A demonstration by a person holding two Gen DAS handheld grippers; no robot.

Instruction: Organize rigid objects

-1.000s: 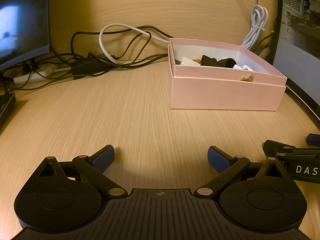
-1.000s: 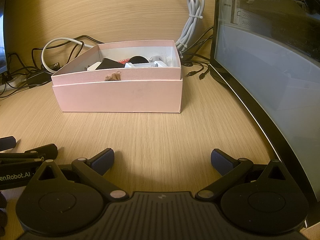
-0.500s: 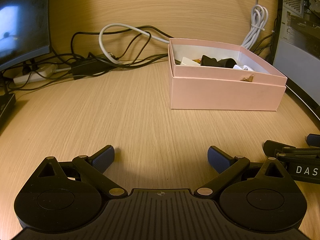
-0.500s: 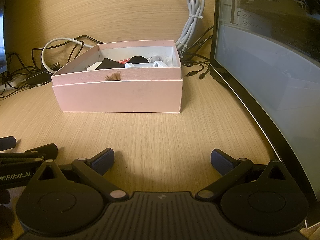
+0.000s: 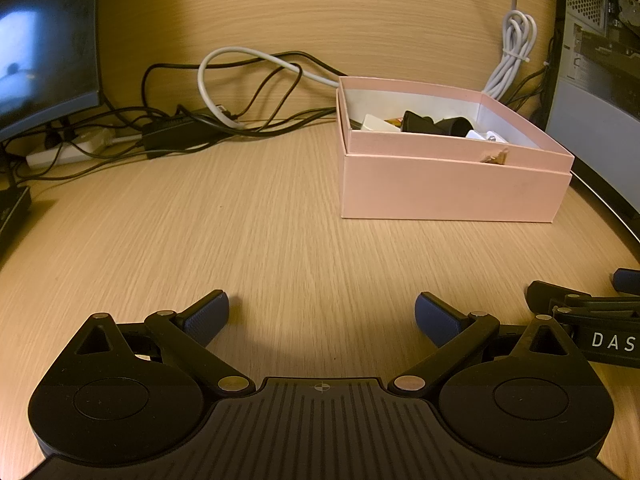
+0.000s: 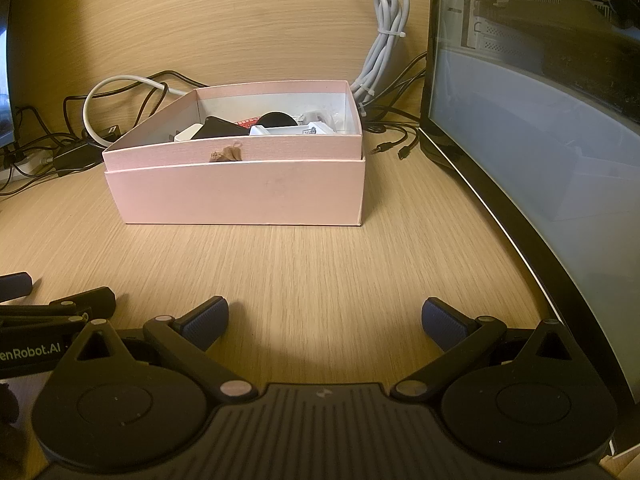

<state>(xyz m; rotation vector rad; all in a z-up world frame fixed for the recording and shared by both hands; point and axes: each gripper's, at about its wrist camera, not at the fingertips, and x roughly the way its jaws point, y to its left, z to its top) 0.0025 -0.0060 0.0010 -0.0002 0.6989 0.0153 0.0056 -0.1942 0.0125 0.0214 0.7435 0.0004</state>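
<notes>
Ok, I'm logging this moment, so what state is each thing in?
pink box: lid off, holding small items
left gripper: open, holding nothing
right gripper: open, holding nothing
grey cable bundle: coiled, tied
monitor: screen dark

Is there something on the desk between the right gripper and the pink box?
Nothing visible. Between the open right gripper and the pink box there is only bare desk. The left gripper sits off to its side, not in that path.
</notes>
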